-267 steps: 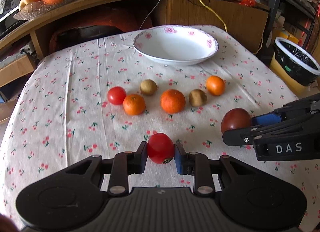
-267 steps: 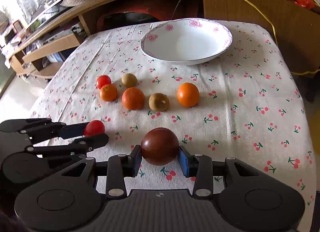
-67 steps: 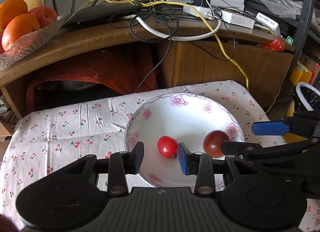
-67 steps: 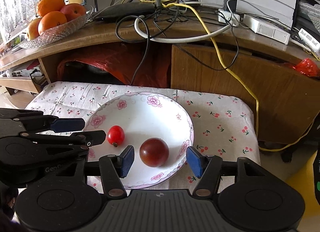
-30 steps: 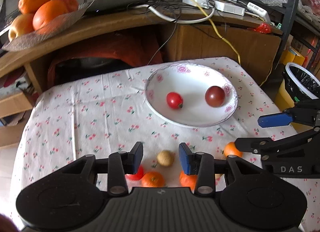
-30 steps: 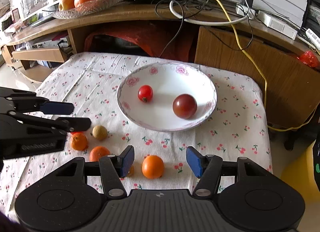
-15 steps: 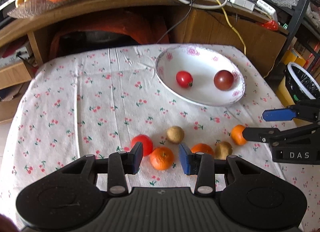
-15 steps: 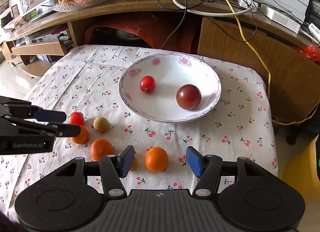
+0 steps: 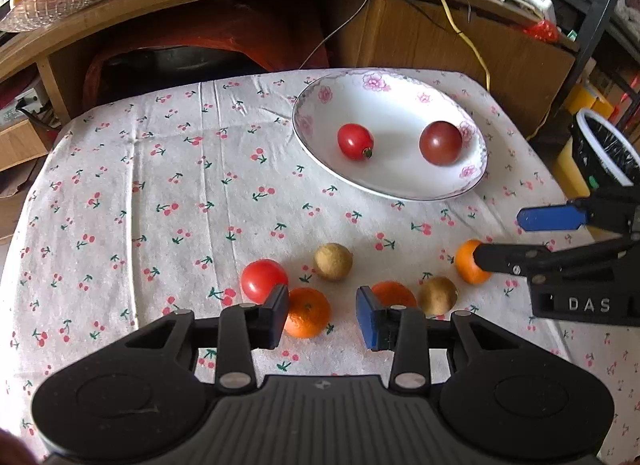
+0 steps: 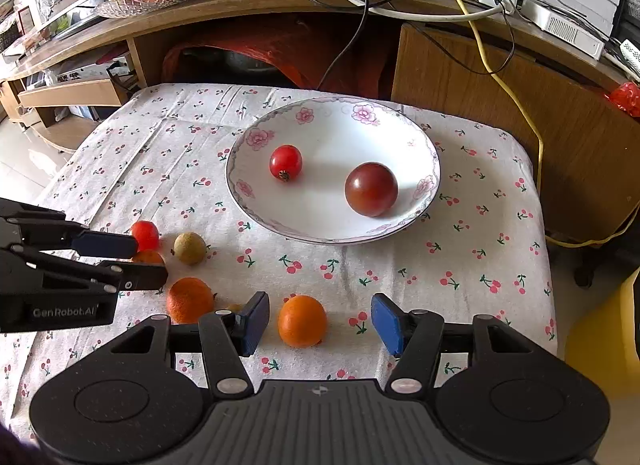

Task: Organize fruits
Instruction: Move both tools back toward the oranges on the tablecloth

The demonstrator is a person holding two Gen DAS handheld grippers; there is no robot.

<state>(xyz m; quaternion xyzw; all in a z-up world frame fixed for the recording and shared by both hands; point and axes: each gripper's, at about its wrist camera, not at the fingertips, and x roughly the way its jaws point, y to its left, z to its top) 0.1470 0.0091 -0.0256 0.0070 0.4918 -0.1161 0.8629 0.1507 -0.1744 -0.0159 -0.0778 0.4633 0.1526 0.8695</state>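
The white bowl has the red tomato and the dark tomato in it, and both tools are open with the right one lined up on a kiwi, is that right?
Not quite. The white bowl does hold the red tomato and the dark tomato, and both the left tool and the right tool are open. But the right wrist view shows an orange between the right tool's fingers, not a kiwi.

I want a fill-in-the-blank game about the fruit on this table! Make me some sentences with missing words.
1. The number of fruits lying in the bowl is ____.
2. The right gripper has its jaws open around a fruit coloured ____.
3. The red tomato in the bowl lies to the ____ of the dark tomato.
4. The left gripper is open and holds ____.

Missing words: two; orange; left; nothing
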